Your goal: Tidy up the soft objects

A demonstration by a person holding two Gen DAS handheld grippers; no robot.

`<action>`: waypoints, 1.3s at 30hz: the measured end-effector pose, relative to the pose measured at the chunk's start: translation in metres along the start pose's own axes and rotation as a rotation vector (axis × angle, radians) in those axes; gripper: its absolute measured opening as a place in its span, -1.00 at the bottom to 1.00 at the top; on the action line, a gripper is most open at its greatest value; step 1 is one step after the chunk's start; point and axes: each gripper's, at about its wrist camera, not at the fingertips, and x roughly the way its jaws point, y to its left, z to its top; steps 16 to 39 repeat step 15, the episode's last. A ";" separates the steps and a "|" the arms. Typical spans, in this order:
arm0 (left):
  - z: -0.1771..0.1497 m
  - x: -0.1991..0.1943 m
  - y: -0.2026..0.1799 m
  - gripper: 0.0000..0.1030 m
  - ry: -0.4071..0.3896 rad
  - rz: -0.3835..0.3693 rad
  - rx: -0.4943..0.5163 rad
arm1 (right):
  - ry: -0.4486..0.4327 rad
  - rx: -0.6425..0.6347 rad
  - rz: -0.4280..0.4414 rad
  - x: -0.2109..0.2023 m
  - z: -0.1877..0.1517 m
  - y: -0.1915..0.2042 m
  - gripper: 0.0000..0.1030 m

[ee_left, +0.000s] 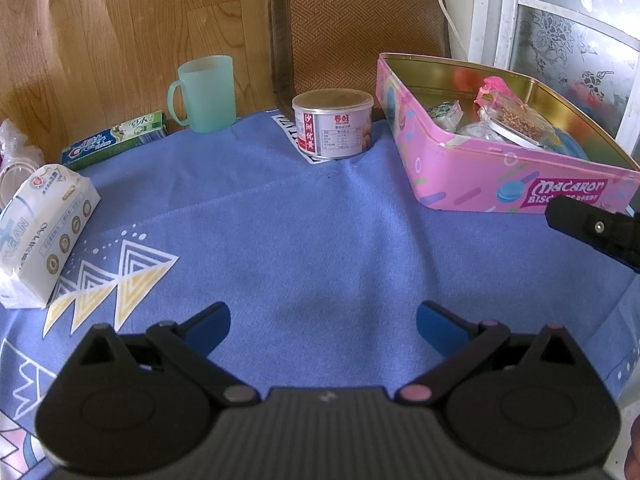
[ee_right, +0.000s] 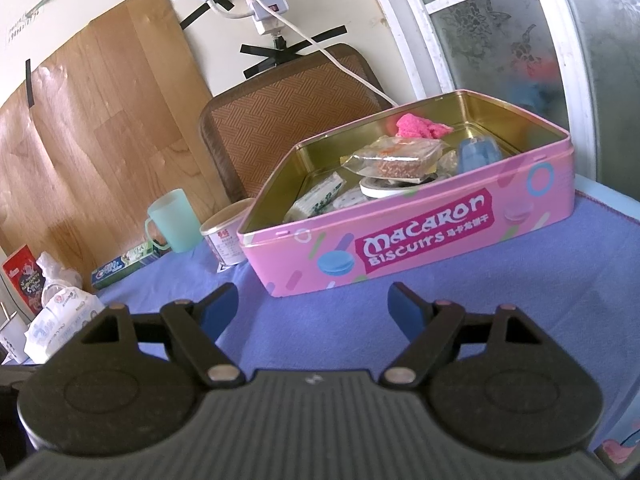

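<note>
A pink Macaron biscuit tin (ee_left: 480, 168) stands open at the back right of the blue cloth; it also shows in the right wrist view (ee_right: 420, 240). Inside lie a pink cloth (ee_right: 418, 126), a wrapped cake (ee_right: 400, 160), a tape roll (ee_right: 384, 188) and small packets. A white tissue pack (ee_left: 44, 224) lies at the far left, also seen in the right wrist view (ee_right: 60, 316). My left gripper (ee_left: 323, 326) is open and empty over the bare cloth. My right gripper (ee_right: 313, 306) is open and empty just in front of the tin; part of it shows in the left wrist view (ee_left: 592, 232).
A white can (ee_left: 333, 124), a mint plastic mug (ee_left: 204, 94) and a toothpaste box (ee_left: 116, 144) stand along the back edge. A woven chair back (ee_left: 356, 32) is behind the table. A red box (ee_right: 24, 276) and a crumpled plastic bag (ee_right: 56, 276) sit at the far left.
</note>
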 end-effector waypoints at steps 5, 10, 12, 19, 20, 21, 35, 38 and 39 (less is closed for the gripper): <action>-0.001 0.000 0.000 1.00 0.000 -0.006 -0.004 | 0.001 -0.004 0.001 0.000 0.001 0.001 0.63; -0.001 -0.002 0.003 0.99 -0.015 -0.047 -0.010 | 0.003 -0.010 0.001 0.000 0.001 0.002 0.63; -0.001 -0.007 0.001 0.99 -0.044 -0.047 0.002 | 0.002 -0.013 0.001 0.000 0.001 0.002 0.63; 0.000 -0.011 0.001 0.99 -0.068 -0.058 0.005 | 0.002 -0.020 0.001 0.000 0.001 0.003 0.63; 0.000 -0.011 0.001 0.99 -0.068 -0.058 0.005 | 0.002 -0.020 0.001 0.000 0.001 0.003 0.63; 0.000 -0.011 0.001 0.99 -0.068 -0.058 0.005 | 0.002 -0.020 0.001 0.000 0.001 0.003 0.63; 0.000 -0.011 0.001 0.99 -0.068 -0.058 0.005 | 0.002 -0.020 0.001 0.000 0.001 0.003 0.63; 0.000 -0.011 0.001 0.99 -0.068 -0.058 0.005 | 0.002 -0.020 0.001 0.000 0.001 0.003 0.63; 0.000 -0.011 0.001 0.99 -0.068 -0.058 0.005 | 0.002 -0.020 0.001 0.000 0.001 0.003 0.63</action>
